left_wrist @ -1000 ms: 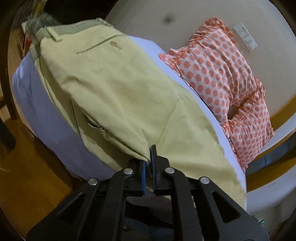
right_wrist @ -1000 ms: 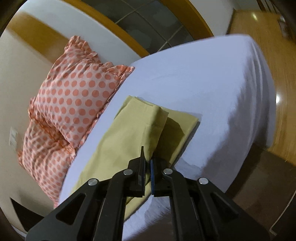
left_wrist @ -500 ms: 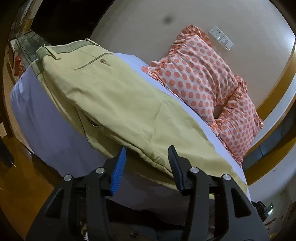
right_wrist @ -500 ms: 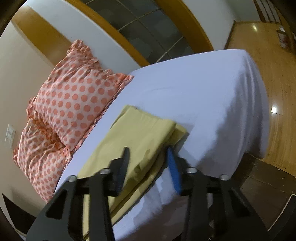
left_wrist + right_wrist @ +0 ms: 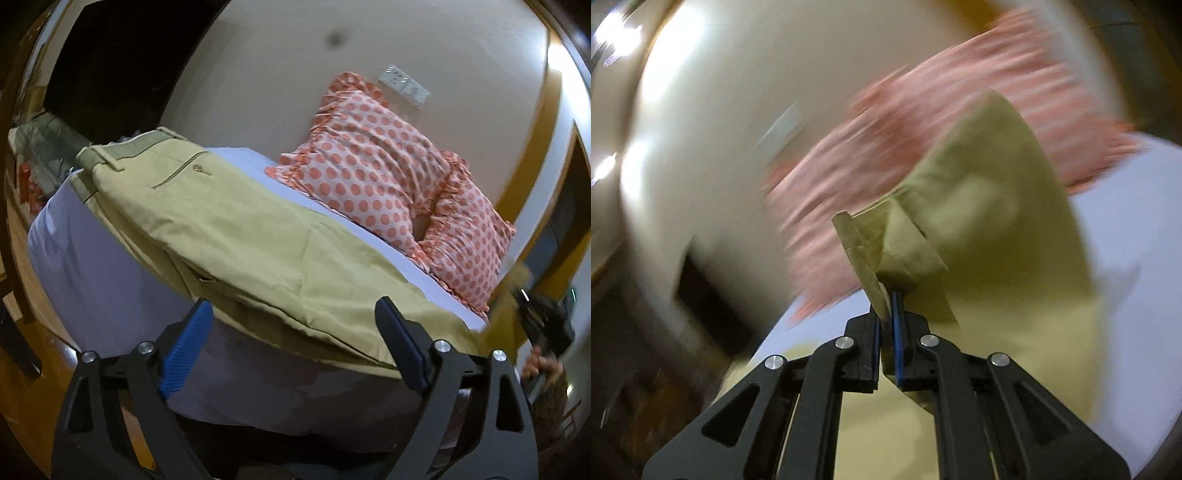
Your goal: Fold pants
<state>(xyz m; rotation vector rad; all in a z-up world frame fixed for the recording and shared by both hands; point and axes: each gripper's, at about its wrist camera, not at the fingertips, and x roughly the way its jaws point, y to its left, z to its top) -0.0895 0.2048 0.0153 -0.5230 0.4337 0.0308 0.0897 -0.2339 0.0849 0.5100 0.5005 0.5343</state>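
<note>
Waistband (image 5: 125, 146): it lay at the far left end of the bed (image 5: 85, 258), with a buttoned back pocket (image 5: 181, 173) beside it.
Pants (image 5: 258, 243): khaki, they were stretched lengthwise along the lilac sheet, near the front edge.
Left tongs (image 5: 291, 343): the jaws stood wide apart and held nothing; the blue pads (image 5: 184, 343) were just in front of the lower edge of the pants.
Pillows (image 5: 373, 173): two orange dotted ones leaned against the wall behind the pants.
Right tongs (image 5: 886, 325): the jaws were pressed together on the hem (image 5: 871, 251) of a leg, which was lifted above the bed; this view was blurred.
</note>
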